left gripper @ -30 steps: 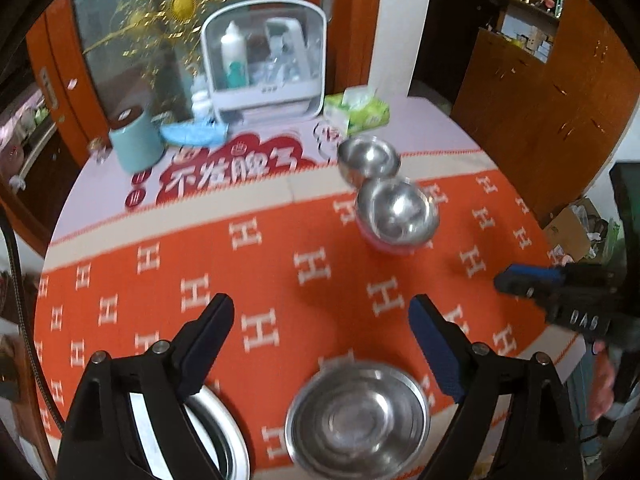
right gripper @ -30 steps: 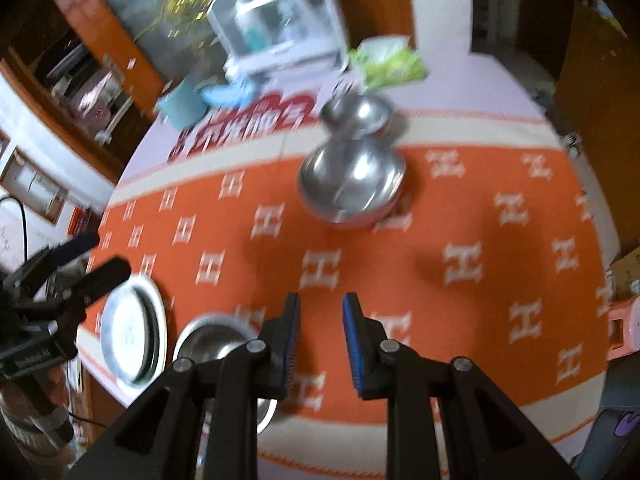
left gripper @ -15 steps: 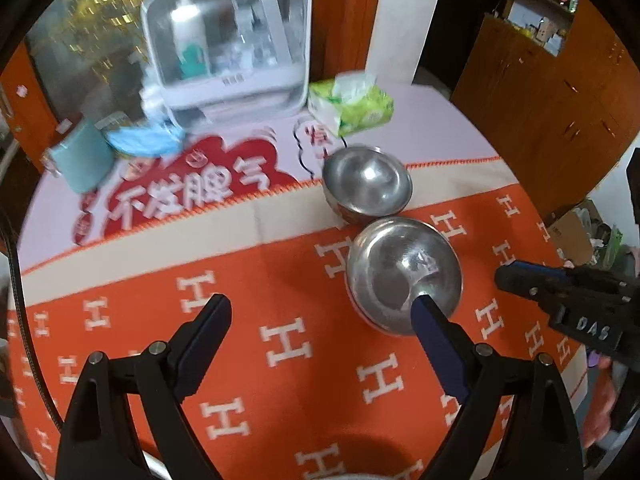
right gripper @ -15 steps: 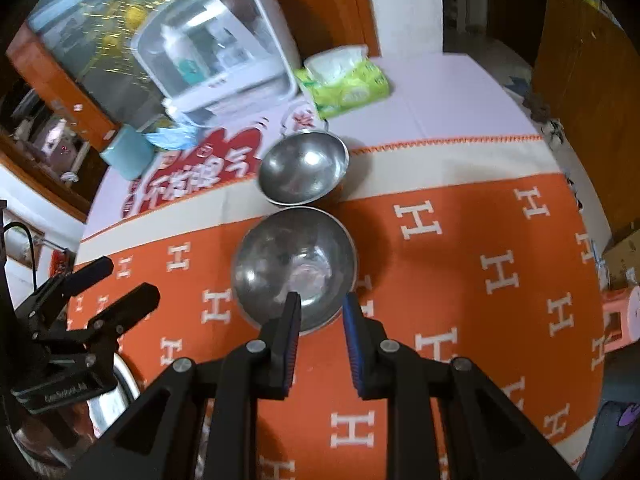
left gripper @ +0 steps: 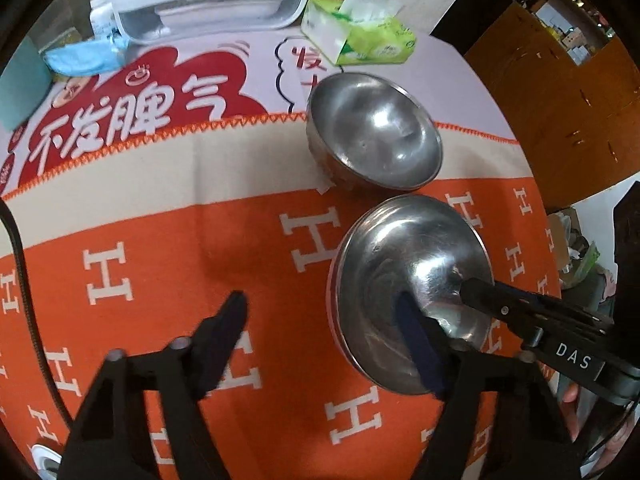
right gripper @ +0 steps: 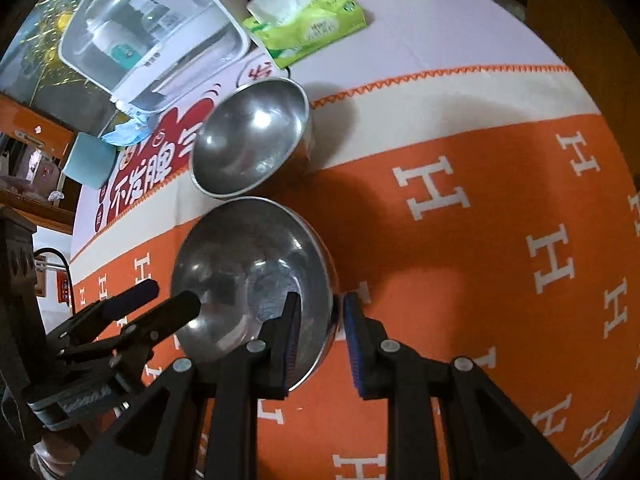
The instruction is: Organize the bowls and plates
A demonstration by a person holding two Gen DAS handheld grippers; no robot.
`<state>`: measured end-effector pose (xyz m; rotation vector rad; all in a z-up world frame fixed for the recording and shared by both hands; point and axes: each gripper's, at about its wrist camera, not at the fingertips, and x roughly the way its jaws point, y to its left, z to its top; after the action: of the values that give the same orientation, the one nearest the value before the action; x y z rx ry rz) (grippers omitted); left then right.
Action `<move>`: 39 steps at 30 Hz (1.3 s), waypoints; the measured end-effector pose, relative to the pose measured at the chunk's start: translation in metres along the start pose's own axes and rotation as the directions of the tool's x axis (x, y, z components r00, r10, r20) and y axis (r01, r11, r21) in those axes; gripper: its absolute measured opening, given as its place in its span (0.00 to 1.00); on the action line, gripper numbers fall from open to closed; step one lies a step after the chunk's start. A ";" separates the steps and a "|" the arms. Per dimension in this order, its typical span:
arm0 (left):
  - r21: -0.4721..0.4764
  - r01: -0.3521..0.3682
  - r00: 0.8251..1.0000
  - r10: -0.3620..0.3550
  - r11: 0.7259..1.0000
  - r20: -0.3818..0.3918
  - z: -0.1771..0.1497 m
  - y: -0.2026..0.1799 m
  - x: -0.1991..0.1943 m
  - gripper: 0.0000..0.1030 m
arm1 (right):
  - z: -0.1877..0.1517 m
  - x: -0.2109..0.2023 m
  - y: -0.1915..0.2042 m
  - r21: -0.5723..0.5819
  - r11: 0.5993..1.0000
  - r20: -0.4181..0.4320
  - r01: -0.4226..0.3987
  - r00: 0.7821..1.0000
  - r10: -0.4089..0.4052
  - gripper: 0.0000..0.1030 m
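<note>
While left gripper stays wide, right gripper now straddles near bowl rim, unclamped.

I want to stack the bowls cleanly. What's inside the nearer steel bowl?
The nearer bowl holds no food or dish, only one finger of each gripper: left gripper, right gripper. Those fingers hide part of its bottom. The far bowl looks empty.
</note>
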<state>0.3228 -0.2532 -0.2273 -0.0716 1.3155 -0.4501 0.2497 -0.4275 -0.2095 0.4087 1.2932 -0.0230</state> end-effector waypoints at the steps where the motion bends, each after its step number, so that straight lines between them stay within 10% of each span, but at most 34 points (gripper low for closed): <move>1: -0.009 0.009 1.000 -0.009 1.000 -0.015 0.001 0.001 0.004 0.54 | 0.002 0.002 -0.001 0.003 1.000 -0.001 -0.001 1.000 0.001 0.21; 9: 0.012 0.059 0.997 -0.058 0.998 -0.053 0.003 0.002 0.021 0.10 | 0.003 0.006 0.001 -0.027 1.000 0.008 0.010 1.000 -0.010 0.09; 39: 0.147 -0.113 0.966 0.074 0.983 0.249 -0.111 -0.039 -0.146 0.11 | -0.093 -0.100 0.043 -0.163 0.983 0.174 -0.082 0.979 0.110 0.07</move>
<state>0.1809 -0.2145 -0.1106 0.0684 1.0342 -0.4498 0.1450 -0.3803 -0.1240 0.3274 1.0845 0.1188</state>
